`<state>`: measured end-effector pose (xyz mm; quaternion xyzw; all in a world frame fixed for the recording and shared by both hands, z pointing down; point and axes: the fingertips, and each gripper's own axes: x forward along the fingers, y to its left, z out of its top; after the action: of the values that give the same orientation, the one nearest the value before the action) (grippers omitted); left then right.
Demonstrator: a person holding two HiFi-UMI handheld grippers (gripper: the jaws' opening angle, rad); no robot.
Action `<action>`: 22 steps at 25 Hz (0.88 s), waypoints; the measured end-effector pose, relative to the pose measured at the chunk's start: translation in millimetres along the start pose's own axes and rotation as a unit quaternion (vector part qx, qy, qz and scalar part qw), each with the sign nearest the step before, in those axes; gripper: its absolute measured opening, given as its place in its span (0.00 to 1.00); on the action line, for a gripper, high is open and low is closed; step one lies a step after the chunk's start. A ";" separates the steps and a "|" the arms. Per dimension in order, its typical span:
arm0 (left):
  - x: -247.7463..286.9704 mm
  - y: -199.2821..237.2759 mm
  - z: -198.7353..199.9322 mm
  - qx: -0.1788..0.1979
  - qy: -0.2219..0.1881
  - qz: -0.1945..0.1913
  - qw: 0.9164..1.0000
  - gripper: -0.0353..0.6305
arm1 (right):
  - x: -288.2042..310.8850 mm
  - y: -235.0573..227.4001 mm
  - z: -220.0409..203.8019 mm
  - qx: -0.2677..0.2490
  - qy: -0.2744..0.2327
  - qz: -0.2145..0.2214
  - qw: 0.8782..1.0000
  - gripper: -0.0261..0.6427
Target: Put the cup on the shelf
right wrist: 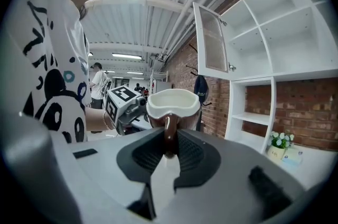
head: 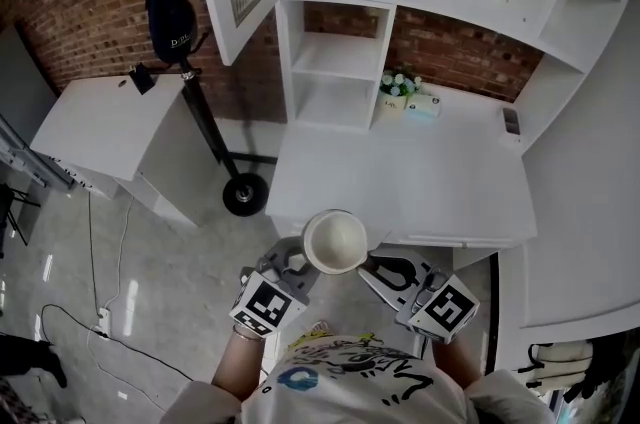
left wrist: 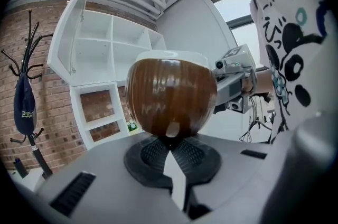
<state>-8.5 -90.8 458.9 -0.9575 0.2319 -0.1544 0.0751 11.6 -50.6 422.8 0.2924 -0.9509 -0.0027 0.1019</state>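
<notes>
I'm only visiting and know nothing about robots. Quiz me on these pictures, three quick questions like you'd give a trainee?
1. True or false: the cup already stands on the white shelf unit.
2. Which part of the cup does the right gripper clamp? A the rim, B the handle, C the base.
3. Fill in: the cup is brown outside and ____ inside.

Key: 1 false, since the left gripper and the right gripper hold it up, short of the shelves. 2 B. 3 white.
</notes>
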 end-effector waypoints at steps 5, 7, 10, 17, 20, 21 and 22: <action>6.7 17.5 -5.2 -0.009 0.001 -0.003 1.000 0.08 | 14.1 -14.4 0.8 0.005 0.007 -0.002 1.000 0.13; 12.2 25.3 -8.0 -0.010 0.003 -0.001 1.000 0.08 | 19.1 -22.5 -0.8 0.010 0.007 -0.002 1.000 0.13; 23.9 36.1 -10.0 -0.011 0.006 0.004 1.000 0.08 | 24.0 -38.3 -3.2 0.016 0.003 0.003 1.000 0.13; 51.6 84.5 -3.4 -0.011 -0.004 0.037 0.999 0.08 | 43.6 -91.1 -3.8 -0.007 -0.004 0.020 1.000 0.13; 68.3 111.4 6.0 -0.010 -0.011 0.052 0.999 0.08 | 53.7 -120.4 5.2 -0.023 -0.006 0.029 0.999 0.13; 74.4 120.4 9.0 -0.009 -0.015 0.057 0.998 0.08 | 56.9 -130.7 8.4 -0.029 -0.008 0.031 0.999 0.13; 80.6 129.5 12.1 -0.007 -0.019 0.062 0.998 0.08 | 60.1 -140.9 11.7 -0.035 -0.010 0.033 0.999 0.13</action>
<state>9.1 -241.7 440.6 -0.9445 0.2904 -0.1297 0.0826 39.0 -201.6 413.8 0.2568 -0.9604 -0.0356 0.1022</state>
